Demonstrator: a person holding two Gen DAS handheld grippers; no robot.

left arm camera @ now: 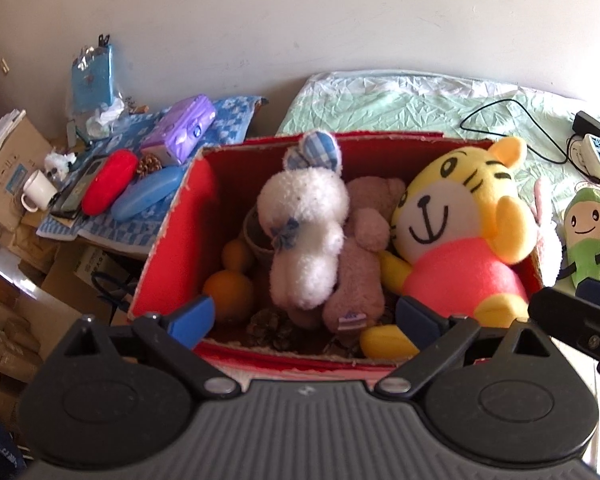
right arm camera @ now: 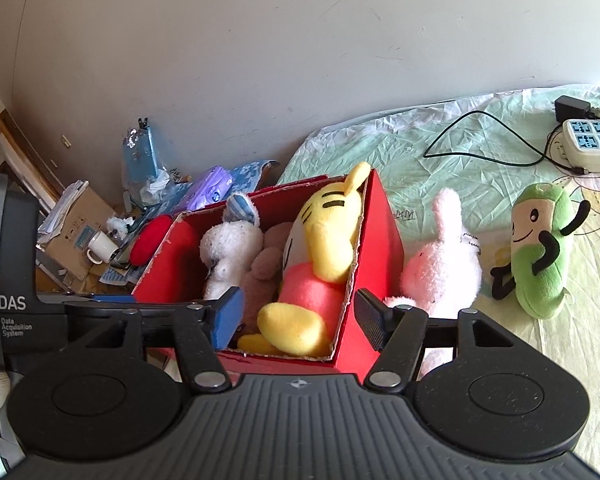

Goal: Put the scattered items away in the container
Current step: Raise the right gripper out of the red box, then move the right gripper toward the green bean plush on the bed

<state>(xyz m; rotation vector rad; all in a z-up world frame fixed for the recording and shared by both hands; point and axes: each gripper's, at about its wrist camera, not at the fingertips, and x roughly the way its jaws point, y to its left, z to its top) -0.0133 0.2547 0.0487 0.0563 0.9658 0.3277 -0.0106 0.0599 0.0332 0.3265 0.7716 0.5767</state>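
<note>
A red cardboard box (left arm camera: 172,240) (right arm camera: 380,232) stands on the bed, packed with toys. Inside lie a yellow tiger plush (left arm camera: 460,232) (right arm camera: 324,240), a white bunny plush (left arm camera: 304,232) (right arm camera: 228,252), a brown bear (left arm camera: 360,272), an orange gourd (left arm camera: 230,284) and pine cones (left arm camera: 268,326). Outside, right of the box, a pink bunny plush (right arm camera: 444,268) and a green plush (right arm camera: 540,252) (left arm camera: 588,236) rest on the sheet. My left gripper (left arm camera: 304,316) hangs open over the box's near edge. My right gripper (right arm camera: 300,318) is open at the box's near right corner, gripping nothing.
A white power strip (right arm camera: 592,144) and a black cable (right arm camera: 480,136) lie on the green sheet (right arm camera: 420,160) behind the toys. Left of the bed are a purple case (left arm camera: 180,128), a red case (left arm camera: 108,188), a blue case (left arm camera: 148,194), a white mug (left arm camera: 38,192) and cardboard boxes (left arm camera: 16,160).
</note>
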